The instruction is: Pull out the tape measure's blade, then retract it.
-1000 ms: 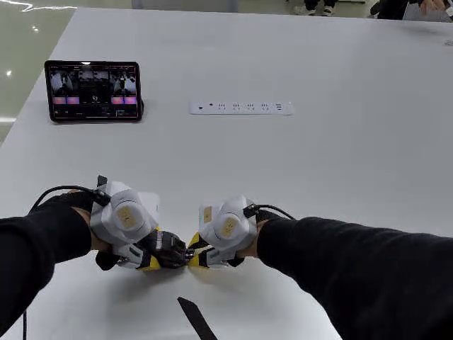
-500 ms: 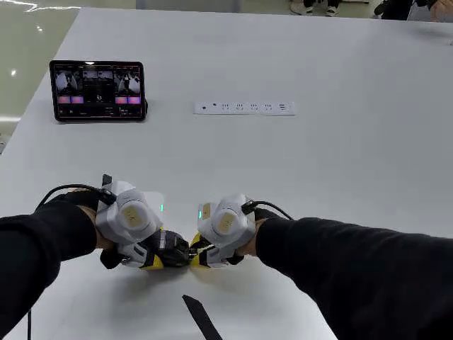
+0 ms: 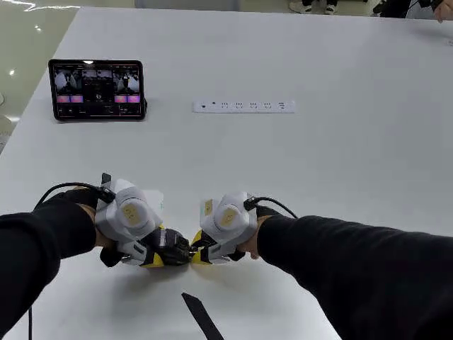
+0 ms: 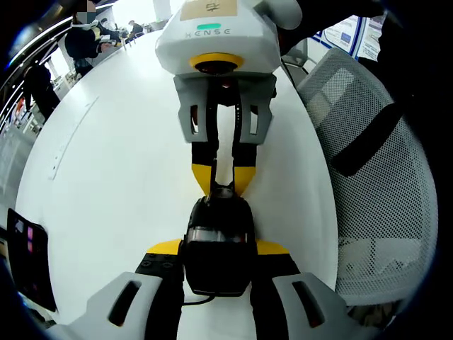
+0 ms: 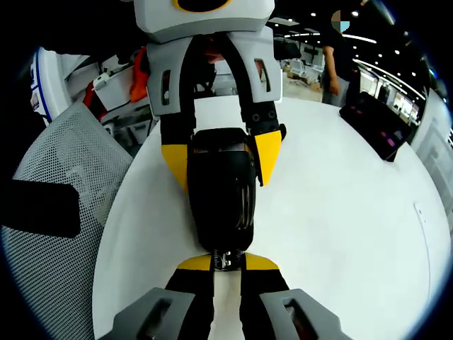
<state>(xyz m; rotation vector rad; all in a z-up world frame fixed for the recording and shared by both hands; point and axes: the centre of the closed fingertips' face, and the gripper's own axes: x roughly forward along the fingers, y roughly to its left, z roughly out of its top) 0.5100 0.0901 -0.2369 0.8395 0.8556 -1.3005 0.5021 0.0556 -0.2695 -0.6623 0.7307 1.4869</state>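
A black tape measure [image 3: 173, 248] lies low on the white table [image 3: 318, 163] near its front edge, between my two grippers. My left gripper [image 3: 157, 256] is shut on the case; in the left gripper view its yellow-tipped jaws clamp both sides of the tape measure [image 4: 216, 244]. My right gripper [image 3: 197, 256] faces it nose to nose. In the right gripper view the right gripper [image 5: 226, 263] is shut on the blade's end hook [image 5: 226, 259], right at the mouth of the case [image 5: 219, 191]. Hardly any blade shows between the case and the hook.
A tablet [image 3: 97, 89] stands at the far left and a white power strip [image 3: 243, 106] lies mid-table. A black strap [image 3: 202, 317] lies near the front edge below the grippers. A mesh chair [image 4: 382, 191] is beside the table.
Both grippers stay together on the tape measure; only the head camera has shifted a little.
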